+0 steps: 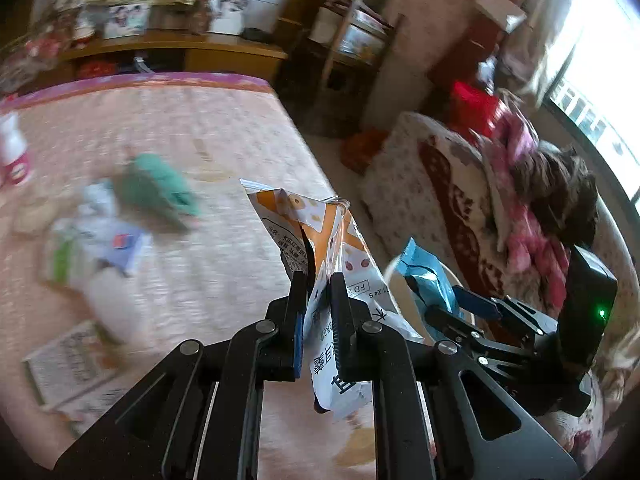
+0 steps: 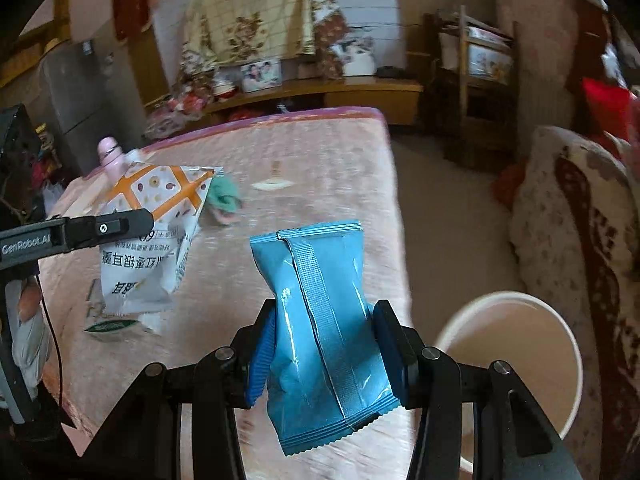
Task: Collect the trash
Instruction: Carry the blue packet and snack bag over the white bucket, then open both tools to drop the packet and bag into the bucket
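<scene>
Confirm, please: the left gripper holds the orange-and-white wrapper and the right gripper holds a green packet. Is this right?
Not quite. The right gripper is shut on a blue packet, not green, as the right wrist view shows. The left gripper does hold the orange-and-white wrapper.

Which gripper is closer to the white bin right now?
Right. The right gripper, clamping the blue packet, is just beside the white bin rim. The left gripper, holding the orange-and-white packet, sits farther off over the pink table.

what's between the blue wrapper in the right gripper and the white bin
Nothing visible. The blue wrapper, clamped in the right gripper, hangs over the table edge, and the open white bin sits just to its right with its mouth unobstructed.
</scene>
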Action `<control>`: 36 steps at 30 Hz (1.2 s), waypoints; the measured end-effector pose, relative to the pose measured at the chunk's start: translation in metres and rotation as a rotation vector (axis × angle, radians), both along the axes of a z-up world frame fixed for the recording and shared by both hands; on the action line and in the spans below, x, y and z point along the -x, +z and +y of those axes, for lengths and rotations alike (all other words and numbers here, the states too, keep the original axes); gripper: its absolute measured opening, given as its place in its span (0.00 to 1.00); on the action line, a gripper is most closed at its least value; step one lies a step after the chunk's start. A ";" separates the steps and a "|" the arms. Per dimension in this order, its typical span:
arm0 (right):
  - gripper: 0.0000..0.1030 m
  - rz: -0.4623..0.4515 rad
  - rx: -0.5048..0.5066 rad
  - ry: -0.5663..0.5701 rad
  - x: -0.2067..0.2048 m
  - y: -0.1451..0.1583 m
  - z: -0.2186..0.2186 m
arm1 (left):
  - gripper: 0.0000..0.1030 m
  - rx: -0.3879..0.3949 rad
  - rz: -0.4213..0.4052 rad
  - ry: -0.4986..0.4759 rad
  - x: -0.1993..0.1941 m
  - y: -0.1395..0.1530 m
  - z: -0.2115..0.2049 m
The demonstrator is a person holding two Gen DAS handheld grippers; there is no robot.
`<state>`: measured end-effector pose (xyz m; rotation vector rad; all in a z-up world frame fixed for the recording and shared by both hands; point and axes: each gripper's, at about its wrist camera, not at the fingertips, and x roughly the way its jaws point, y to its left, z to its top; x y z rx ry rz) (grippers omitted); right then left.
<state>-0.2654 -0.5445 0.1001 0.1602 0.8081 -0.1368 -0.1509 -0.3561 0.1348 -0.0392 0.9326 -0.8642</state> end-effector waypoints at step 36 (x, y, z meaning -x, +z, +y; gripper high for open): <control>0.67 0.093 -0.015 -0.354 0.069 -0.045 -0.159 | 0.44 -0.087 -0.036 -0.219 0.062 -0.055 -0.165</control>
